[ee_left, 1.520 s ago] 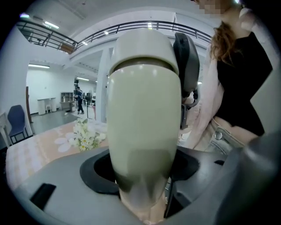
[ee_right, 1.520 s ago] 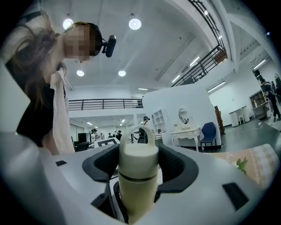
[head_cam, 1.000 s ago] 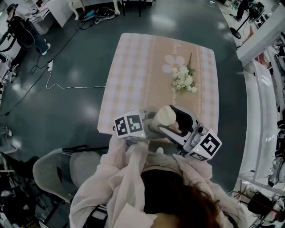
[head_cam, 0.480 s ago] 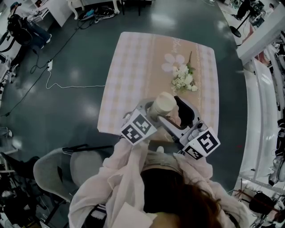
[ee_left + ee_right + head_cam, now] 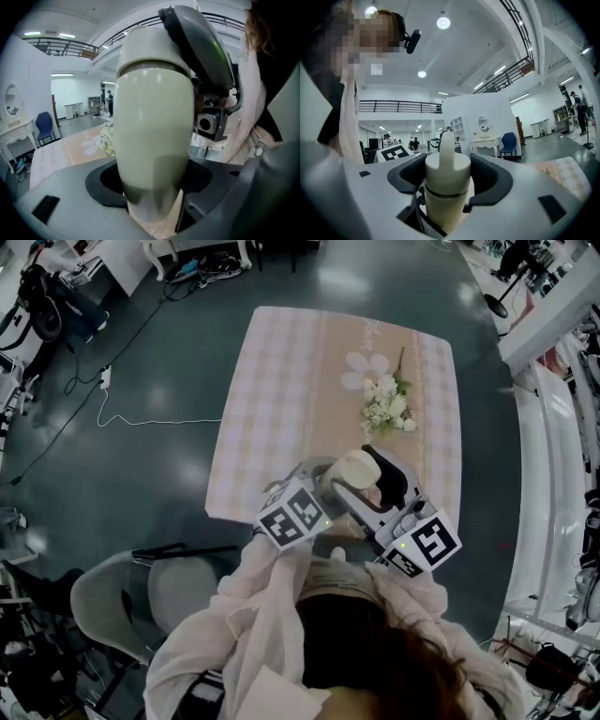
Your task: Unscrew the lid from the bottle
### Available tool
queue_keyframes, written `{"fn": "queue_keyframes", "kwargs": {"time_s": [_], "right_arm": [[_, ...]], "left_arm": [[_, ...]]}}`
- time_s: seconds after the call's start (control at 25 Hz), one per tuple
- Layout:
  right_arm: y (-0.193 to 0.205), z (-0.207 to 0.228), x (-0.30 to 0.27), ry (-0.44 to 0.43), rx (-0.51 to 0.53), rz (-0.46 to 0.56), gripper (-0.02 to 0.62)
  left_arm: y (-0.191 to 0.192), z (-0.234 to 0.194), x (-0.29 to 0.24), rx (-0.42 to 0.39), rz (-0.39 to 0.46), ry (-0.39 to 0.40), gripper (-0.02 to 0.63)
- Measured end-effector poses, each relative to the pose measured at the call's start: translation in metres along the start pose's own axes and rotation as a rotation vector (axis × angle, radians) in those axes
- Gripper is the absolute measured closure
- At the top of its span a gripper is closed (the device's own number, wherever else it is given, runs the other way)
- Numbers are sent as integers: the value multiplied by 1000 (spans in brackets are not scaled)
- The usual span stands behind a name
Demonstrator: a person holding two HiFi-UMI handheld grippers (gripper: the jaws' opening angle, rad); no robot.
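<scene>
- While we look down in the head view, the bottle (image 5: 356, 468) shows against the near part of the table (image 5: 281, 381). It is roughly upright, its pale rounded end facing up between both tools. The left gripper (image 5: 328, 486) clamps its body, and the right gripper (image 5: 375, 491) reaches in from the other side. White flowers (image 5: 386, 411) lie well beyond the jaws.
- From the left gripper view, we see the bottle's long axis crossing the jaws upright, with the pads pressed on its lower body. The right gripper's jaw covers part of its upper end.
- In the right gripper view, the lid (image 5: 447, 169) sits uppermost between the jaws, which have just been closing and touch it on both sides. The left gripper's marker cube (image 5: 396, 153) shows to the left, and a dressing table (image 5: 487, 139) and blue chair (image 5: 508, 140) stand far beyond.
</scene>
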State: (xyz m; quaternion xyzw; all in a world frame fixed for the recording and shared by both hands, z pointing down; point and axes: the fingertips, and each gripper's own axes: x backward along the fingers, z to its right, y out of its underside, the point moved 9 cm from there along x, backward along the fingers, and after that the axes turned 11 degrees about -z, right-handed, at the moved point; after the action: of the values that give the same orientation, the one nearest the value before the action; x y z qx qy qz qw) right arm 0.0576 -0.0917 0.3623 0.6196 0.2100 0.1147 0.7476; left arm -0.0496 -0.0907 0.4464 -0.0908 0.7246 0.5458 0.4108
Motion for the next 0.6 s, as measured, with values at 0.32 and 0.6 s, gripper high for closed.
{"fn": "queue_keyframes", "kwargs": {"time_s": [0.32, 0.6], "right_arm": [[0, -5, 5, -84, 11, 24, 291], [-13, 5, 20, -91, -34, 113, 291]], "left_arm": [[1, 4, 4, -76, 33, 208, 291], [17, 10, 4, -142, -25, 322, 291]]}}
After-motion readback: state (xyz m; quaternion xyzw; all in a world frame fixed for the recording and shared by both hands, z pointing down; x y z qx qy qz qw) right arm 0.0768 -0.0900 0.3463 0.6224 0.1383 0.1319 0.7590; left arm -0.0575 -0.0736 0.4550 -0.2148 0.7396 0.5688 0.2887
